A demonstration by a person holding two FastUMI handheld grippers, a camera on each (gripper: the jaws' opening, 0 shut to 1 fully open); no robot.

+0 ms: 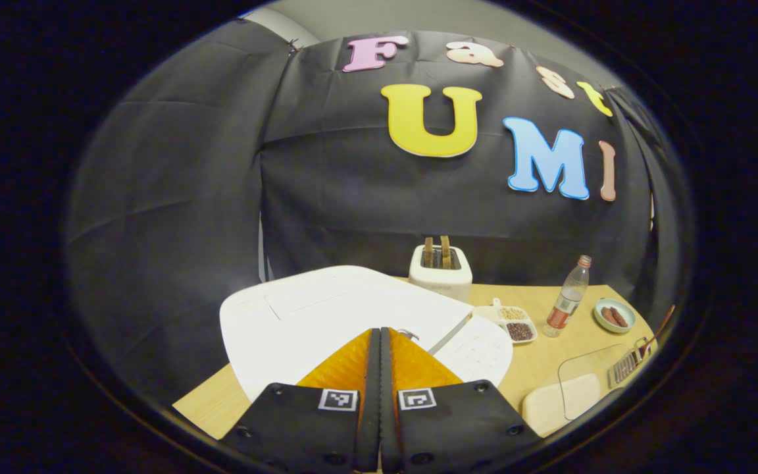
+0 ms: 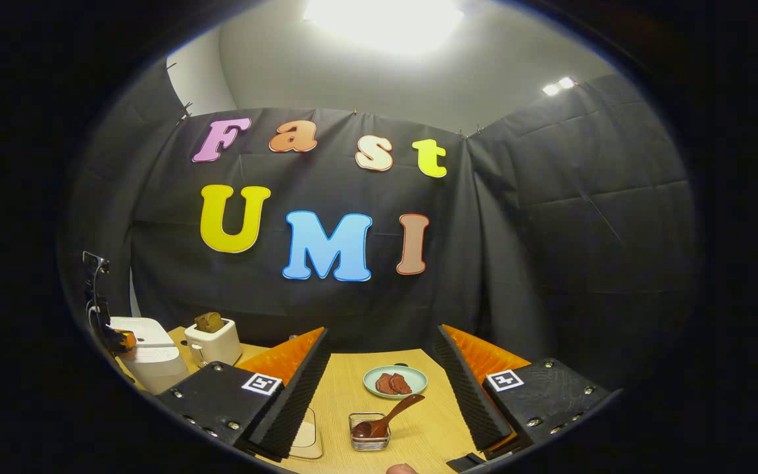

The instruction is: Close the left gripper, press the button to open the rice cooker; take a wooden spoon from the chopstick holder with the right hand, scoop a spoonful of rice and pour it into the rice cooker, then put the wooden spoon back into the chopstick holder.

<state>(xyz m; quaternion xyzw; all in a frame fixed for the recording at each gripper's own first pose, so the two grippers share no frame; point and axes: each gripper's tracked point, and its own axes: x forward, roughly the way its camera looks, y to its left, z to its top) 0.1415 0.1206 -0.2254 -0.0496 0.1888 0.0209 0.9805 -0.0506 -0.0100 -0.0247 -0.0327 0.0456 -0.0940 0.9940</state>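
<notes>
Spoon (image 2: 385, 416), wooden, is leaning in the wire holder (image 2: 370, 431) near the table's (image 2: 346, 382) front edge, bowl down, handle slanting up to the right. It looks light, stiff and smooth, so the upper handle is probably the best place to grip. The right gripper (image 2: 379, 388) is hovering above it with fingers spread wide, holding nothing. The left gripper (image 1: 379, 342) is pointing its fingers, pressed together and empty, at the white cooker (image 1: 326, 316) by the table's left edge; its lid is lying shut.
</notes>
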